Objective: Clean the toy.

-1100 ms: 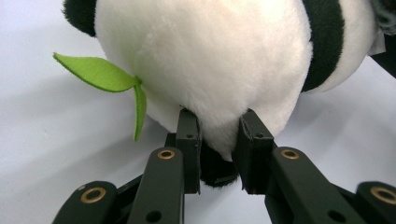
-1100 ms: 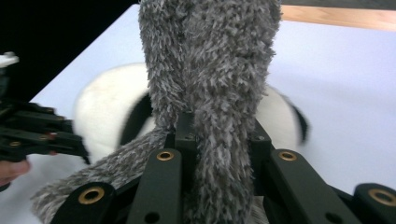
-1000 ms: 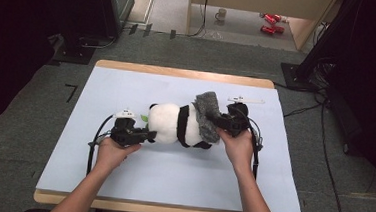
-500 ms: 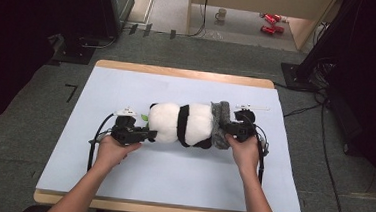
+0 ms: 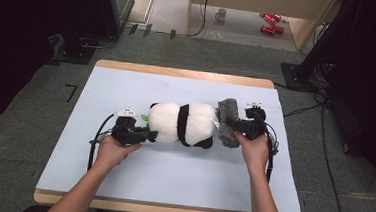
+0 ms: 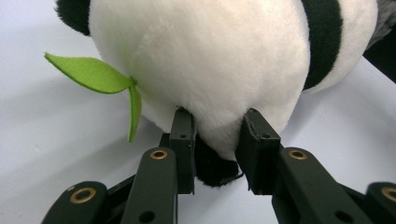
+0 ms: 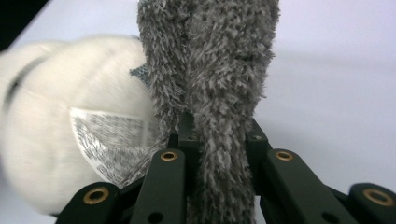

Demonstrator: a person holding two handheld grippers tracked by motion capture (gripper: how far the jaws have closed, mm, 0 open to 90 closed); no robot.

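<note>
A black-and-white plush panda [image 5: 185,123] lies on its side across the light blue mat [image 5: 127,86]. My left gripper [image 5: 146,133] is at its left end. In the left gripper view the jaws [image 6: 217,116] pinch a bulge of white plush [image 6: 205,56] beside a green felt leaf [image 6: 93,74]. They have just been opening a little, with the plush still pressed between them. My right gripper [image 5: 232,125] is shut on a grey fuzzy cloth [image 5: 227,111] at the panda's right end. The right gripper view shows the cloth [image 7: 210,70] clamped in the jaws [image 7: 217,126], beside the panda's printed label [image 7: 112,140].
The mat covers a wooden table [image 5: 178,73]. On the floor beyond stand a mug [image 5: 222,13] and red cans [image 5: 269,21]. Dark equipment stands left and right of the table, and cables [image 5: 323,145] run along the floor at the right.
My right gripper has drawn the grey cloth to the right and slightly toward the person, from over the panda's rear to its end. The left gripper and the panda have stayed put.
</note>
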